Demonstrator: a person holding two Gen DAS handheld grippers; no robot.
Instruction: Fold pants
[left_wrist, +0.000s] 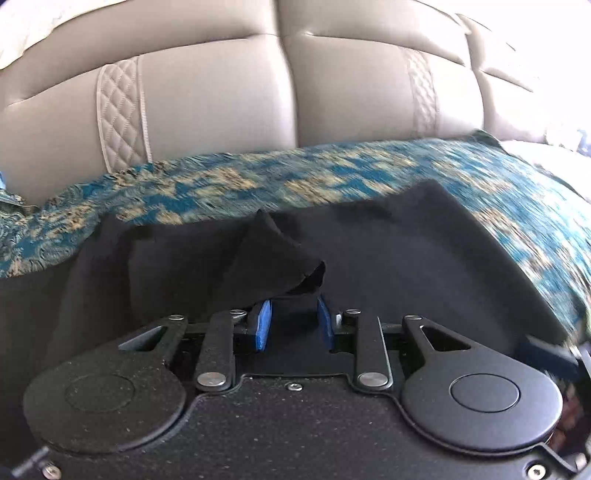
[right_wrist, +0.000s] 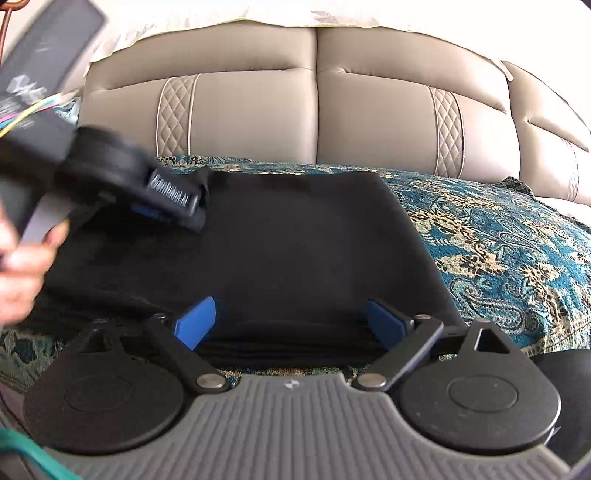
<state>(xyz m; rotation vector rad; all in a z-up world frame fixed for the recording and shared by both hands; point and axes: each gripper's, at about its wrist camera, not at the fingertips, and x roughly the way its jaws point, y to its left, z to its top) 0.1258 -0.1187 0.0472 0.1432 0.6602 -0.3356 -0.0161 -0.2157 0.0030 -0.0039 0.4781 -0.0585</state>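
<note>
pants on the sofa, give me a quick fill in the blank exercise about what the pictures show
1. The pants are ____ in colour.
2. They lie on a patterned ____ and gold cloth spread over the sofa.
3. The right gripper has its jaws ____ over the near edge of the pants.
4. A raised fold of the pants sits at the tips of the ____ gripper.

Missing words: black; blue; open; left

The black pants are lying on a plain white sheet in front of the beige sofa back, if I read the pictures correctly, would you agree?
Not quite: the black pants lie on a teal and gold patterned cover, not a plain white sheet. The right wrist view shows this clearly. The beige sofa back behind them is as you say.
</note>
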